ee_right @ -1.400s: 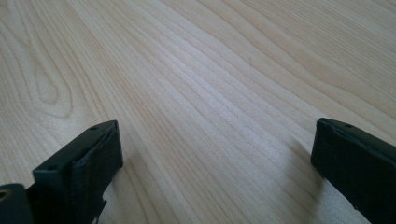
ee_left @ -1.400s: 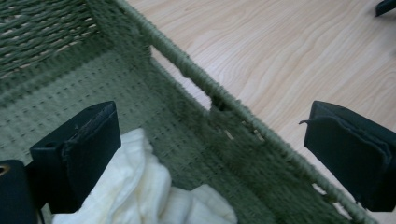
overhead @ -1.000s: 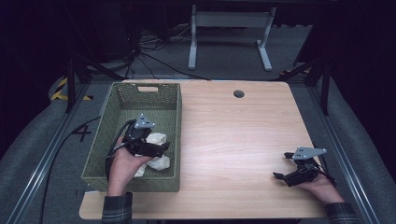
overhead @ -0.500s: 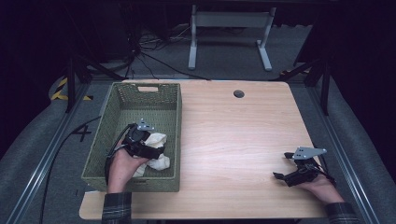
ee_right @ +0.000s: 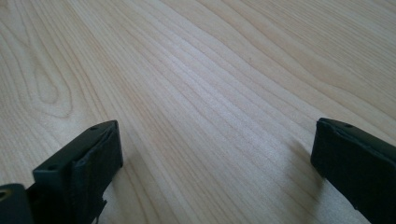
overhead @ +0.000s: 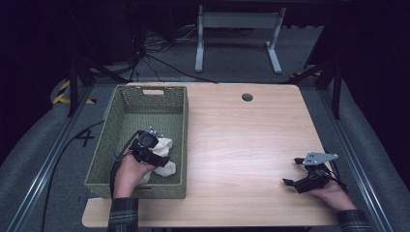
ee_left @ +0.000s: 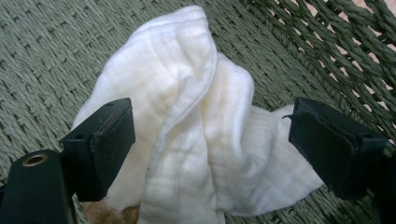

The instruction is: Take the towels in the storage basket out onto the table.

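Quick count of what's here: one wooden worktop point(overhead: 241, 145), with one round cable hole point(overhead: 247, 97) at its far edge. One green woven basket point(overhead: 126, 116) sits on the left side. Inside it there's white cloth point(ee_left: 196, 121), bunched up near the right wall, one or two pieces, can't tell. Two tools total: left tool point(overhead: 153, 145) in the basket, right tool point(overhead: 296, 170) near right. One white frame stand point(overhead: 237, 29) sits on the floor far back.
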Available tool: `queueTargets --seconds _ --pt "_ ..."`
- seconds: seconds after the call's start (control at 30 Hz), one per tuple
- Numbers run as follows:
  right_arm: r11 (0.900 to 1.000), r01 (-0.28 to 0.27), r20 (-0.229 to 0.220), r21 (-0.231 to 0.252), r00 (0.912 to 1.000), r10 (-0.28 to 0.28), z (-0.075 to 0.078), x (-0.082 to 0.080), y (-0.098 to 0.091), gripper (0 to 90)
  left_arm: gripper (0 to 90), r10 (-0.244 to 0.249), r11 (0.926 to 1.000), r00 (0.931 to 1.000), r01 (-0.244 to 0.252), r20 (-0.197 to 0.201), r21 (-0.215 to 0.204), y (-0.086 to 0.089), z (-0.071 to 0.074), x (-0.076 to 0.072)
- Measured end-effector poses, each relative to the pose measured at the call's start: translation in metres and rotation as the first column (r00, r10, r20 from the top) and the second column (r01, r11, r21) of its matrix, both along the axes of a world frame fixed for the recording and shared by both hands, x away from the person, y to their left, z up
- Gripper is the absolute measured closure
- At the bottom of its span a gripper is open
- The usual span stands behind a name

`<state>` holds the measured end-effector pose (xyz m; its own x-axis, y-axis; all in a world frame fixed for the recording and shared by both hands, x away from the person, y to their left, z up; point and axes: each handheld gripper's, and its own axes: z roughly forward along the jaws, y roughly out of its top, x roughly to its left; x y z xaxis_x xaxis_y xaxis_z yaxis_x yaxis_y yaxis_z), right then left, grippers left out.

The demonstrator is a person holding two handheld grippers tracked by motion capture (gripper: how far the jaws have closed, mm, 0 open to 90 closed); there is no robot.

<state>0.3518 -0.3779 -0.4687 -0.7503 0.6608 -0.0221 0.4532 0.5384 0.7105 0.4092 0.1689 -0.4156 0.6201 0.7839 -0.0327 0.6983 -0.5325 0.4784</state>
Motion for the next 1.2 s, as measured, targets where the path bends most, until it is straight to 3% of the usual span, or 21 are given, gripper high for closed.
queueTargets --seconds 0.5,0.67,0.77,0.8,0.83,0.87,1.03,1.1,1.17,1.2 --pt "1.0 0.001 0.0 0.0 1.0 -0.001 0.0 0.0 0.0 2.3 20.5 0.016 0.9962 0.9957 -0.008 -0.091 0.087 -0.005 -0.011 0.004" --pt "1.0 0.005 0.001 0.0 1.0 -0.005 0.0 0.0 0.0 2.3 41.7 0.023 0.9959 0.9931 -0.013 -0.115 0.09 -0.005 -0.01 0.004" --pt "1.0 0.006 0.001 0.0 1.0 -0.006 0.0 0.0 0.0 2.3 63.6 0.033 0.9969 0.992 -0.024 -0.122 0.075 -0.003 -0.008 0.004" --pt "1.0 0.006 0.0 0.0 1.0 -0.006 0.0 0.0 0.0 2.3 63.6 0.034 0.9972 0.9919 -0.026 -0.123 0.07 -0.002 -0.007 0.004" --pt "1.0 0.006 0.0 0.0 1.0 -0.006 0.0 0.0 0.0 2.3 73.0 0.036 0.9989 0.9916 -0.032 -0.124 0.035 -0.001 -0.004 0.003" --pt "1.0 0.006 0.0 0.0 1.0 -0.006 0.0 0.0 0.0 2.3 75.6 0.036 0.9989 0.9916 -0.032 -0.124 0.035 -0.001 -0.004 0.003" --pt "1.0 0.007 0.0 0.0 1.0 -0.007 0.0 0.0 0.0 2.3 79.7 0.046 0.9966 0.9959 -0.051 -0.078 -0.064 0.007 0.006 0.001" --pt "1.0 0.007 0.0 0.0 1.0 -0.007 0.0 0.0 0.0 2.3 81.0 0.048 0.988 0.9978 -0.054 -0.046 -0.144 0.012 0.013 -0.002" --pt "1.0 0.007 0.0 0.0 1.0 -0.007 0.0 0.0 0.0 2.3 81.3 0.05 0.9842 0.9982 -0.055 -0.034 -0.168 0.014 0.016 -0.002" --pt "1.0 0.007 0.0 0.0 1.0 -0.007 0.0 0.0 0.0 2.3 81.6 0.055 0.9762 0.9985 -0.055 -0.005 -0.21 0.017 0.02 -0.004"
